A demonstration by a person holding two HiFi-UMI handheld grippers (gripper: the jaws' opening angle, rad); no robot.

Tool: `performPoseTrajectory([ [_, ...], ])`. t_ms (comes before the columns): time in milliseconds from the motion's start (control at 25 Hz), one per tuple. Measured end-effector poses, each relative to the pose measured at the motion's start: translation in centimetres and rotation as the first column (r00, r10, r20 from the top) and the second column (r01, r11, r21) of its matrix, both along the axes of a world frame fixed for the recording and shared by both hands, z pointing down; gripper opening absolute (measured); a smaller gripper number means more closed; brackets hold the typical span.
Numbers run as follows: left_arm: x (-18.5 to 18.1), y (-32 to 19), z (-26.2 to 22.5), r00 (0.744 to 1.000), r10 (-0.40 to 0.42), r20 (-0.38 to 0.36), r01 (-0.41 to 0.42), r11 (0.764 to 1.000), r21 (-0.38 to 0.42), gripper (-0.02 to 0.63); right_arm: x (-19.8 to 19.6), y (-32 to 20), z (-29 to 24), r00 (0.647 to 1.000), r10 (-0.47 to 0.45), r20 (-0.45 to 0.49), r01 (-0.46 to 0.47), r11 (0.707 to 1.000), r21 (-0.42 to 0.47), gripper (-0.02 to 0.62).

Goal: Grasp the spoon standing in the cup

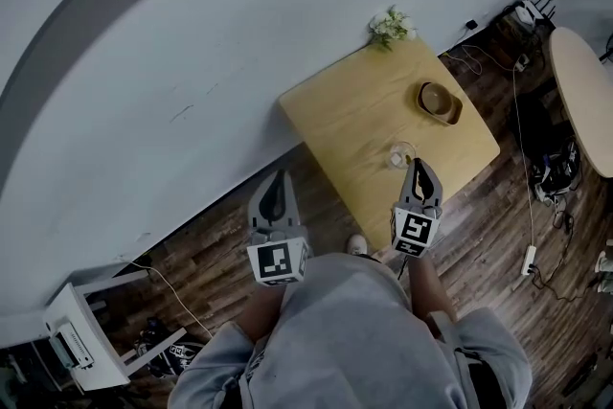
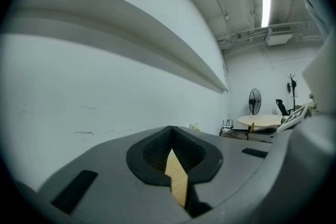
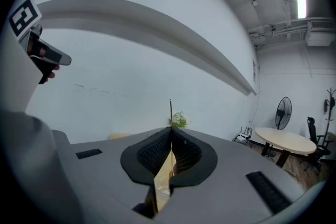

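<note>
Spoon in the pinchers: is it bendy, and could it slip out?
Probably stiff: the spoon shows as a straight thin line sticking up from the shut right gripper. Likely light, being so slim. It might slip or swivel, since only a narrow stem is pinched.

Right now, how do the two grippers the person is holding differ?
The right gripper is shut on the spoon; the left gripper is shut on nothing. The right gripper reaches over the wooden table by the cup; the left hangs over the floor. Both are grey with marker cubes.
</note>
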State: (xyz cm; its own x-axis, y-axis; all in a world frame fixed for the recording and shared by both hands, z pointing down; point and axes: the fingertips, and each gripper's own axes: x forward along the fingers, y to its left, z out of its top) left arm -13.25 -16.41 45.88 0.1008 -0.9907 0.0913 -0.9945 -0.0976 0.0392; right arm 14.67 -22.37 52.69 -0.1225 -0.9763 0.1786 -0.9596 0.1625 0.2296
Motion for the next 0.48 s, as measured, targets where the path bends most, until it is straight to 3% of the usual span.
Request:
performPoseTrajectory([
  [480,2.2,0.1,-0.5,0.993,0.119,-0.02,-0.118,0.993,0.021,0.002,0.6,3.8,-5.2,0.991,0.054,0.122,-0.065,0.994,0.086,0.002],
])
